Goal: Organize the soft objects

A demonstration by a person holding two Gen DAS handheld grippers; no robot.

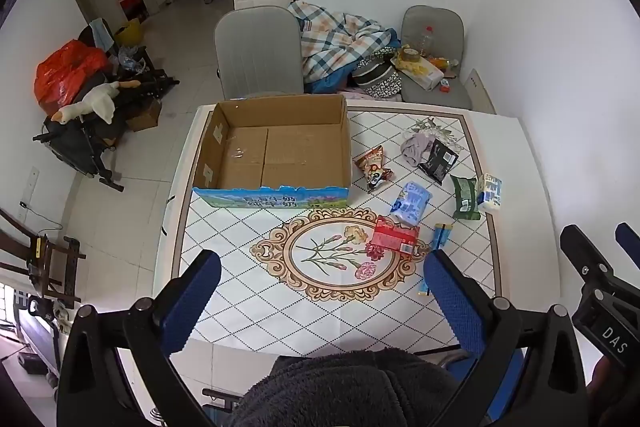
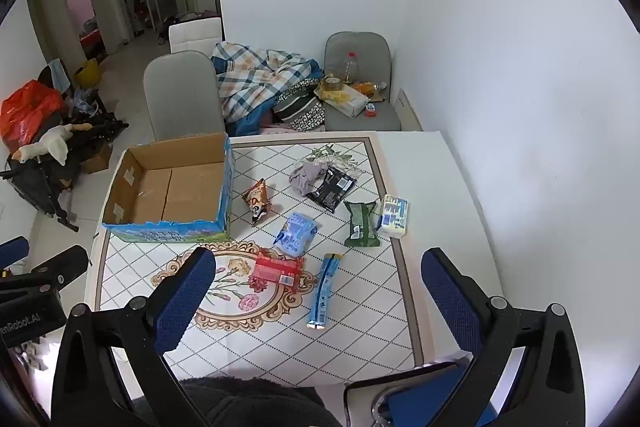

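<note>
Nothing done: box [image 2: 168, 195] empty, all packets [image 2: 296, 235] lie right of it; left gripper [image 1: 322, 291] and right gripper [image 2: 320, 291] gape apart, holding nothing.

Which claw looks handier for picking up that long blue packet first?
Probably the right claw: in its view the blue packet lies between its open fingers. The left claw faces the table's flower pattern, nearer the box.
</note>
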